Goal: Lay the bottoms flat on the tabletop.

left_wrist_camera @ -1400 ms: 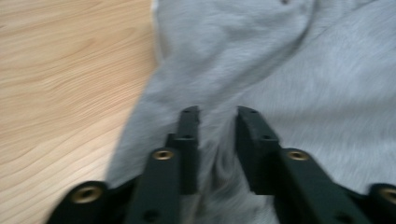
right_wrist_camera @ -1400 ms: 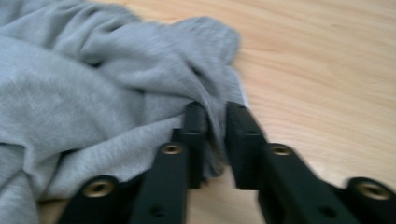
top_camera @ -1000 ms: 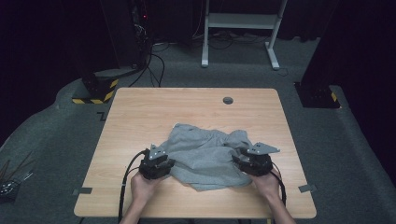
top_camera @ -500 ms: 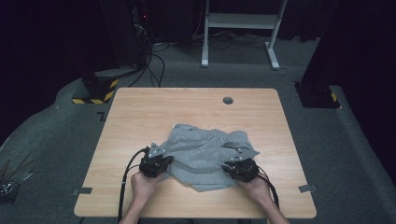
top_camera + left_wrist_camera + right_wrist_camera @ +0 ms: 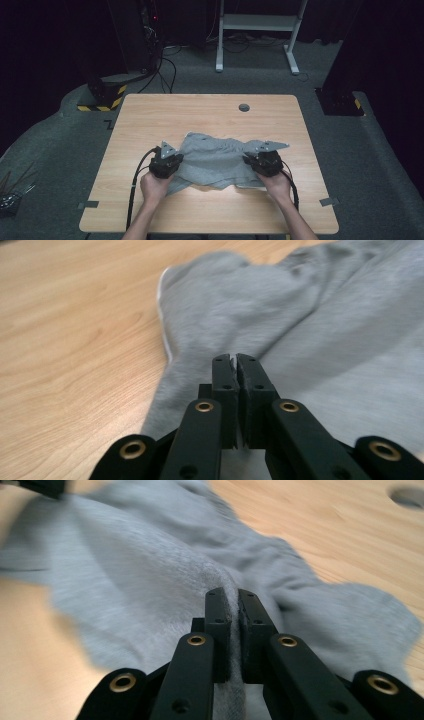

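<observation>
A crumpled grey garment [image 5: 215, 157] lies on the near half of the wooden table [image 5: 200, 115]. My left gripper [image 5: 176, 161] is shut on its left edge, and in the left gripper view the jaws [image 5: 234, 360] meet with grey cloth [image 5: 300, 315] pinched between them. At the garment's right edge, my right gripper [image 5: 254, 161] has just been closing. In the right gripper view its tips [image 5: 230, 594] clamp a ridge of the grey fabric [image 5: 150, 545]. The garment spans the gap between the two grippers, and a hand holds each one.
A round cable hole [image 5: 244, 107] sits near the table's far edge, also seen in the right gripper view [image 5: 407, 495]. Black cables trail from both grippers toward the near edge. Beyond the table stand a white desk frame [image 5: 255, 30] and dark equipment on the floor.
Both grippers have moved away from the person, drawing the garment with them. The right gripper first shifted inward onto the cloth's edge and shut on it. The cloth now lies wider between them.
</observation>
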Motion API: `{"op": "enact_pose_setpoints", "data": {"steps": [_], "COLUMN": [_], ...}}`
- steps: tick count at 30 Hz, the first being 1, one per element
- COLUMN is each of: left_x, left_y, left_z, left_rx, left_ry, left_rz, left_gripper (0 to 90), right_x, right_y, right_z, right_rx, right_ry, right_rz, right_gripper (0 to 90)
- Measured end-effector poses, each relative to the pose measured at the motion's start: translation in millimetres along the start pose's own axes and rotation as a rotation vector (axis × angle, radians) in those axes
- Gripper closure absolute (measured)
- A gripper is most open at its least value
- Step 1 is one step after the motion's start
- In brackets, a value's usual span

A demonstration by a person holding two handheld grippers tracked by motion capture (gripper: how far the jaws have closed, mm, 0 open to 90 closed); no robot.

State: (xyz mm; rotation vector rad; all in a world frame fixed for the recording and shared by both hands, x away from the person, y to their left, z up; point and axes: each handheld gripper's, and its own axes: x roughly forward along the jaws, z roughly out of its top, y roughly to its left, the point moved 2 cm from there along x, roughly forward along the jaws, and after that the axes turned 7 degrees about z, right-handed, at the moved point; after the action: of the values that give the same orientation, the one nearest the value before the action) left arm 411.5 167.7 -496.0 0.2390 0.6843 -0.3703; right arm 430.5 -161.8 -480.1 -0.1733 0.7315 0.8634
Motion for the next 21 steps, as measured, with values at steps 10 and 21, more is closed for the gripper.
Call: {"op": "enact_pose_setpoints", "data": {"steps": [10, 21], "left_x": [-8.1, -45.1], "left_y": [-2.6, -32.7], "left_z": [-14.0, -39.5], "left_rx": [0.018, 0.082], "left_ry": [0.006, -0.029], "left_rz": [0.057, -0.019], "left_gripper": [54.5, 51.7], "right_x": [15.0, -19.3], "right_y": [-9.9, 19.9], "right_z": [-12.4, -27.6], "right_rx": [0.031, -0.084], "right_ry": [0.045, -0.034], "right_rz": [-0.055, -0.015], "right_gripper": [68.7, 69.8]}}
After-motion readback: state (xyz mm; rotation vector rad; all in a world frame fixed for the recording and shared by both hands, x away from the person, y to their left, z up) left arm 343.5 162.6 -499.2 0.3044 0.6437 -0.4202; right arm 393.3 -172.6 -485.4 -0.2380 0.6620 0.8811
